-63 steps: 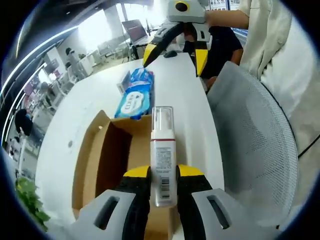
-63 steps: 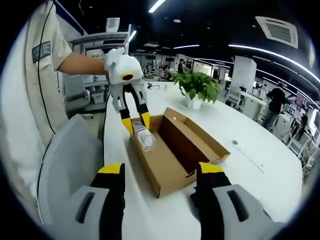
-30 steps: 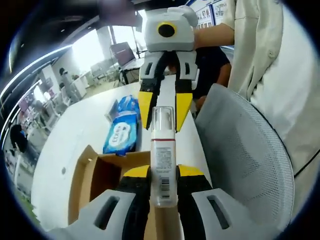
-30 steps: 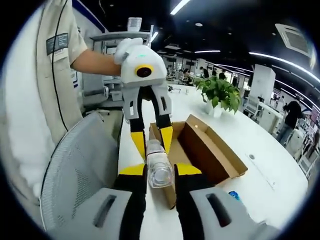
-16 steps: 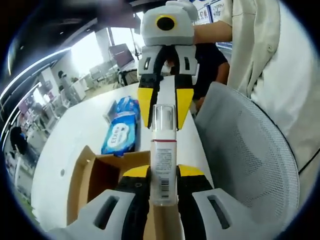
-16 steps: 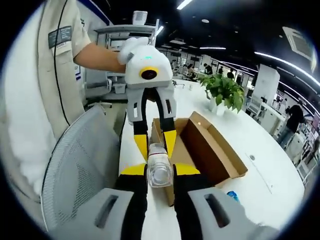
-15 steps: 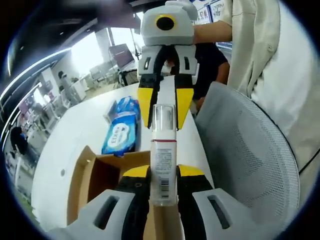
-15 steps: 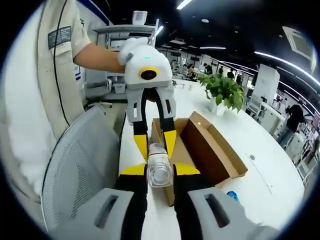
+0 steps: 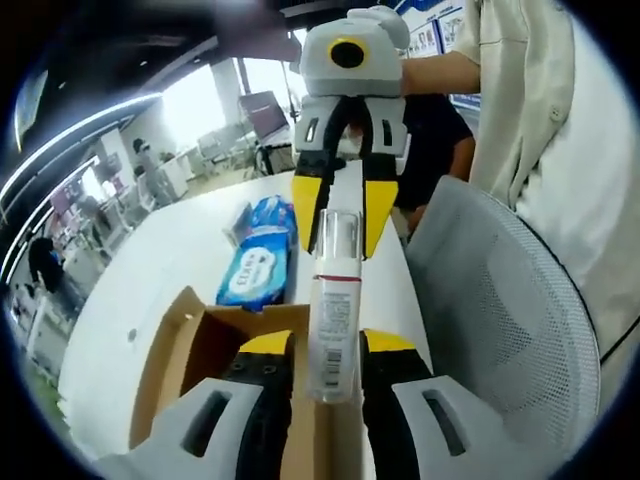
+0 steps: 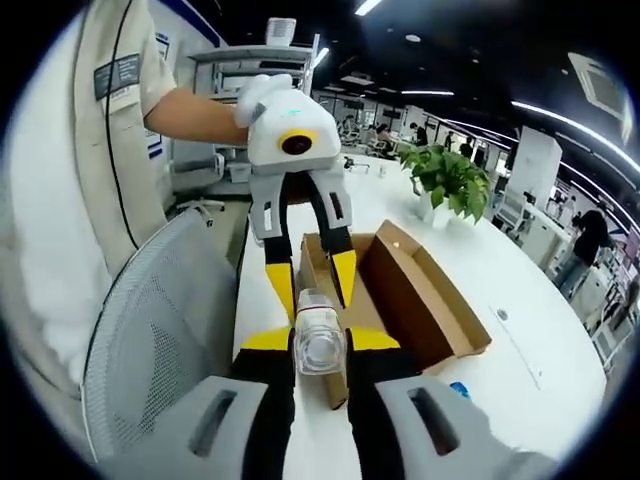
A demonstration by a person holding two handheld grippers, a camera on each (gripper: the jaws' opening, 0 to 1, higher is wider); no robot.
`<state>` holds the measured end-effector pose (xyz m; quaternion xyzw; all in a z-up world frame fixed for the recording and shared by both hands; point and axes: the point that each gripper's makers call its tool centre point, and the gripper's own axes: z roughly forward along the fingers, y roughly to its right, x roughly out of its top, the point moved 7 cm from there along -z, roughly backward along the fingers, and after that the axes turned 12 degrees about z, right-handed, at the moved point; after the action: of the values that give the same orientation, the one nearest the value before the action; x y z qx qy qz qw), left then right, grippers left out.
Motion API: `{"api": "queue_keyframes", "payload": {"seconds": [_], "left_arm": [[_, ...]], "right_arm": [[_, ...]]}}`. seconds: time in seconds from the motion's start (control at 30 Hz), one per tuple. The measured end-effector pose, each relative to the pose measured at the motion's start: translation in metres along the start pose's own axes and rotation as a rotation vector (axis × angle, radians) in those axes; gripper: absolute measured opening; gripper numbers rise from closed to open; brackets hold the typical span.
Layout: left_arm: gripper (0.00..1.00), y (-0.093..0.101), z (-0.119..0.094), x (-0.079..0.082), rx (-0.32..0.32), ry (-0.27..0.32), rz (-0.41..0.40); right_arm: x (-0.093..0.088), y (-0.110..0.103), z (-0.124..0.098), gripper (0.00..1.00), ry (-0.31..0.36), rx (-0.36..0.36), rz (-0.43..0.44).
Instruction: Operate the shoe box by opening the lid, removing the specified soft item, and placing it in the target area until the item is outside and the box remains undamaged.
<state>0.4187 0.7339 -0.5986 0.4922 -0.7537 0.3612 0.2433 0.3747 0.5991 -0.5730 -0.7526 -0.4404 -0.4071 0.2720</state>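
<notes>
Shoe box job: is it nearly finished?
Done: the brown cardboard shoe box lies open, and the soft blue wipes pack is outside it on the white table. In hand: a white bottle with a clear cap, with the left hand-held gripper and right hand-held gripper at its ends. Left: probably setting the bottle down.

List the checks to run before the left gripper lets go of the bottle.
1. Right gripper shut on the bottle: ok, its jaws press both sides of the bottle's end.
2. Left gripper grip on the bottle: cannot tell, its jaws flank the bottle closely.
3. Bottle out of the box: ok, held above it.
4. Box open and undamaged: ok, flaps up, no tears visible.
5. Putdown spot: ok, bare table beside the wipes pack.
</notes>
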Motion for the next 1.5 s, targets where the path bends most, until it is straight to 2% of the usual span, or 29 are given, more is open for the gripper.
{"api": "queue_keyframes", "payload": {"seconds": [0.2, 0.5, 0.77, 1.17, 1.5], "left_arm": [[0.3, -0.001, -0.005, -0.006, 0.035, 0.01, -0.062], [0.44, -0.002, -0.014, -0.017, 0.101, -0.007, -0.17], [0.52, -0.006, -0.029, -0.026, 0.21, 0.003, -0.272], [0.62, -0.005, -0.048, -0.04, 0.31, -0.013, -0.348], [0.74, -0.006, -0.061, -0.04, 0.398, 0.017, -0.418]], "right_arm": [[0.003, 0.008, -0.005, 0.16, -0.01, -0.009, -0.003], [0.007, 0.026, -0.015, 0.16, -0.038, -0.026, -0.028], [0.011, 0.046, -0.029, 0.16, -0.083, -0.045, -0.061], [0.016, 0.08, -0.045, 0.16, -0.161, -0.074, -0.107], [0.018, 0.114, -0.056, 0.16, -0.231, -0.095, -0.122]]}}
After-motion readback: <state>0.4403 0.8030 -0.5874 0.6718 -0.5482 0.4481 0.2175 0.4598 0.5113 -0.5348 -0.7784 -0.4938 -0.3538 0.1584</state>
